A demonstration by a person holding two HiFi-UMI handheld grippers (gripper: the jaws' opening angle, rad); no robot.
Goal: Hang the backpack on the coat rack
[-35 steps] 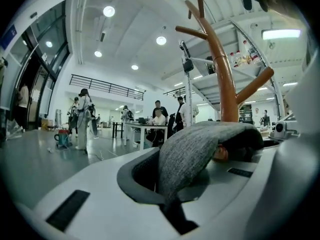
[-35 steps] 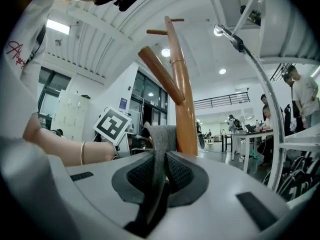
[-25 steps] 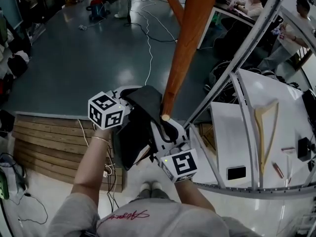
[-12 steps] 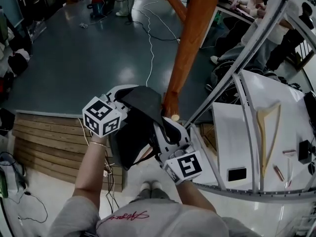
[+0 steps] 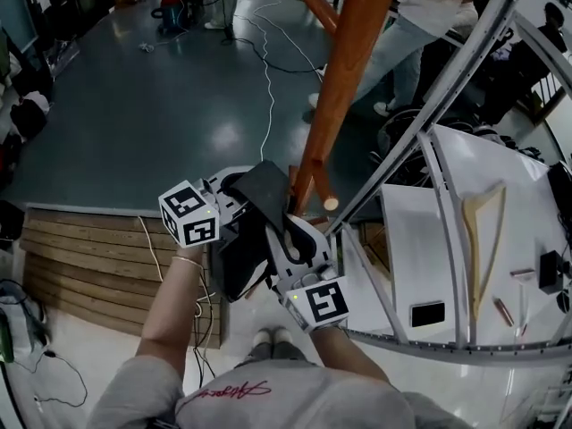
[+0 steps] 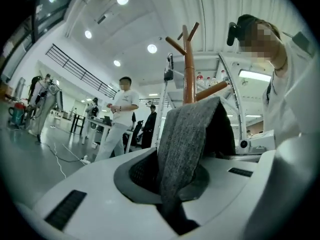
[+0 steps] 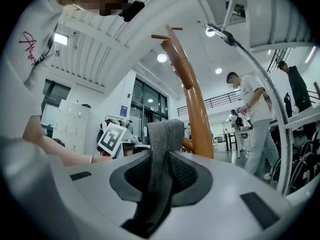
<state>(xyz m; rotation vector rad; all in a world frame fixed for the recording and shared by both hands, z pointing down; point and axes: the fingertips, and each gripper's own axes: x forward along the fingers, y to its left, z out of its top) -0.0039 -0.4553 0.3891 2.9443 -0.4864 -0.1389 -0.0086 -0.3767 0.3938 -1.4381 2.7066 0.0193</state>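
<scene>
**Both grippers hold the backpack's strap up at the coat rack**

Only the head view shows the whole arrangement. At its left, wooden planks (image 5: 82, 257) lie on the floor. Next comes the left gripper (image 5: 237, 184), then the backpack (image 5: 239, 259) hanging between the person's arms, then the right gripper (image 5: 290, 232). Both grippers point level at the orange coat rack (image 5: 344, 79). The strap (image 5: 266, 186) spans from one gripper to the other, and a round-ended peg (image 5: 329, 203) of the rack juts out just beside it. Whether strap and peg touch cannot be told. Further right stands a white table (image 5: 407, 244) under a metal frame.

The left gripper view shows what the head view hides. A person in white (image 6: 117, 119) stands at its left. The left jaws are clamped on the strap, which rises from them as a wide band and folds over in front of the rack's pole.

The right gripper view shows the left gripper at its left. The strap stands as a narrow upright loop between the right jaws, with the pole just behind. These jaws are opening, though their pads appear to press on the strap.

The strap is grey with a coarse, felt-like weave. The bag's body is black and slack, hanging below both grippers above the person's feet.
</scene>
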